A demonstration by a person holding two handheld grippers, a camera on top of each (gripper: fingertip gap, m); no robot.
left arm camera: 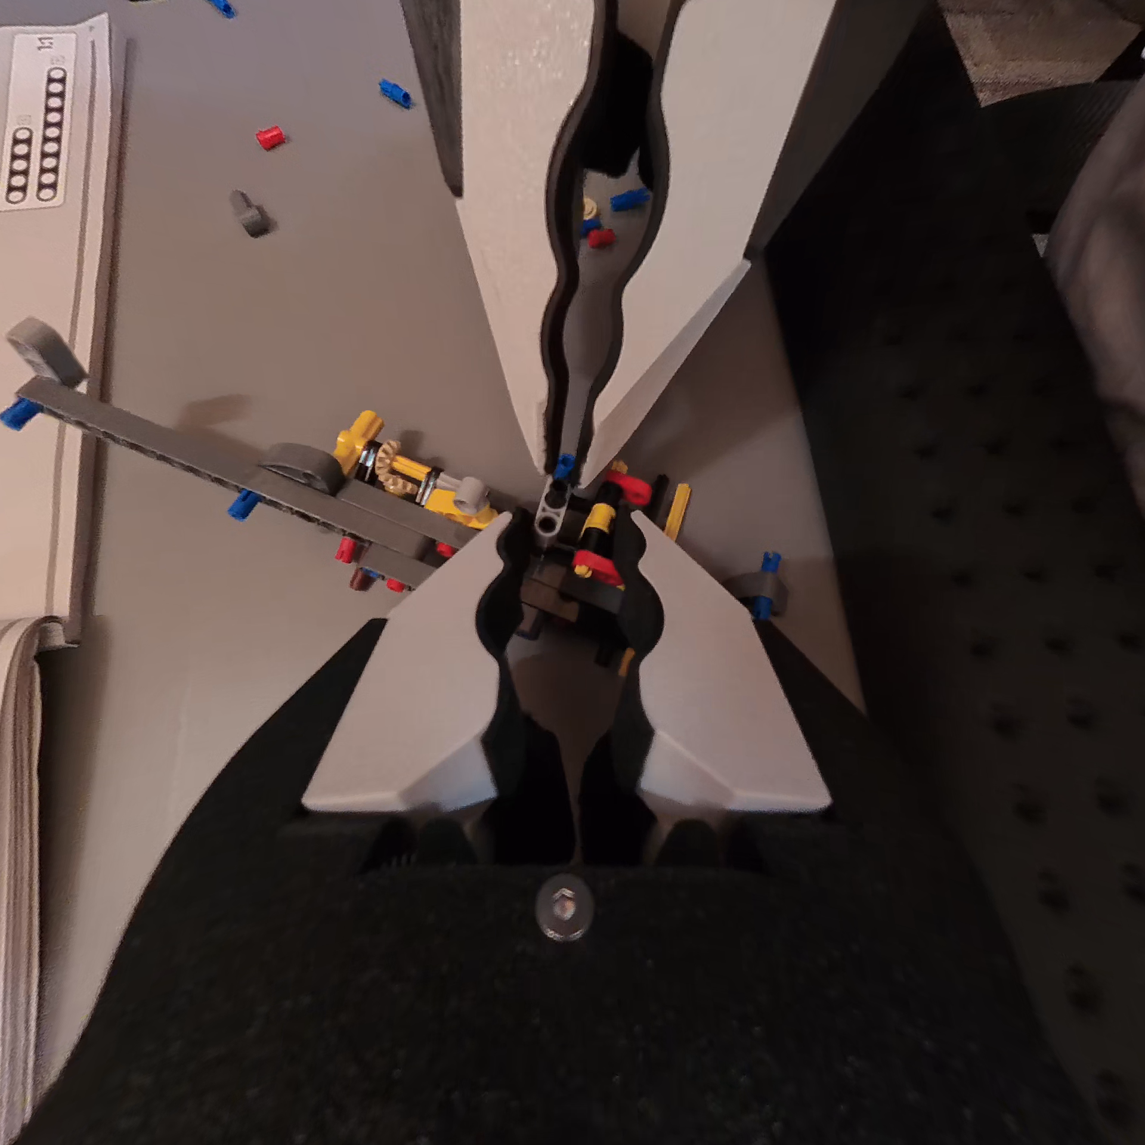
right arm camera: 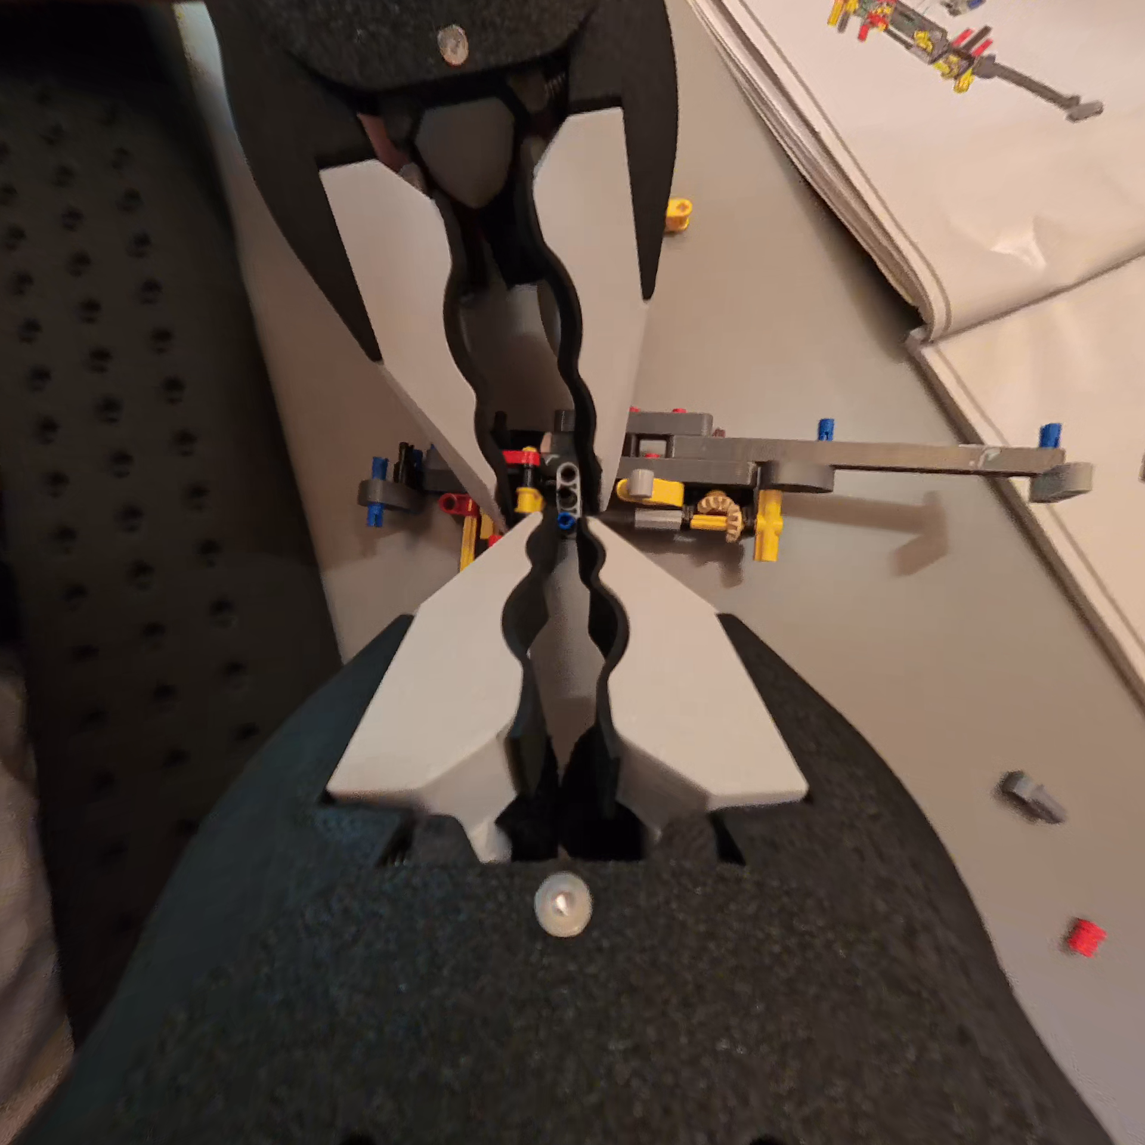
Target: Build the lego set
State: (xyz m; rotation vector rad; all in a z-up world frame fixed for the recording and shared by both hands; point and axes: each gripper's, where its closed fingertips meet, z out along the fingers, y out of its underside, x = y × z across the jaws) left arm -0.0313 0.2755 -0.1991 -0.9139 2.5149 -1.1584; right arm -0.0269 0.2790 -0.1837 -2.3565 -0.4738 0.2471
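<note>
The part-built lego model, with a long dark grey beam (left arm camera: pixel 186 446) (right arm camera: pixel 867 458) and a yellow section with a tan gear (left arm camera: pixel 396 474) (right arm camera: pixel 719 508), lies on the grey table. My left gripper (left arm camera: pixel 573 539) is shut on the model's black, red and yellow end. My right gripper (right arm camera: pixel 562 520) comes in from the opposite side, tip to tip with the left one, and is shut on a blue pin (right arm camera: pixel 564 519) (left arm camera: pixel 564 465). The pin sits at the end of a small light grey two-hole beam (right arm camera: pixel 567 483) (left arm camera: pixel 551 505) on the model.
The instruction booklet (left arm camera: pixel 43 124) (right arm camera: pixel 991 186) lies beside the model. Loose parts lie around: a red bush (left arm camera: pixel 270 137) (right arm camera: pixel 1085 935), a blue pin (left arm camera: pixel 395 93), a dark grey piece (left arm camera: pixel 251 214) (right arm camera: pixel 1031 796), a yellow piece (right arm camera: pixel 678 214). The table edge drops to a dark perforated surface (left arm camera: pixel 960 557). The tips of both grippers are at nearly the same place. From either gripper's tips it is about 15 cm to the dark grey piece (left arm camera: pixel 251 214). The right camera catches it too, in the right wrist view (right arm camera: pixel 1025 790).
</note>
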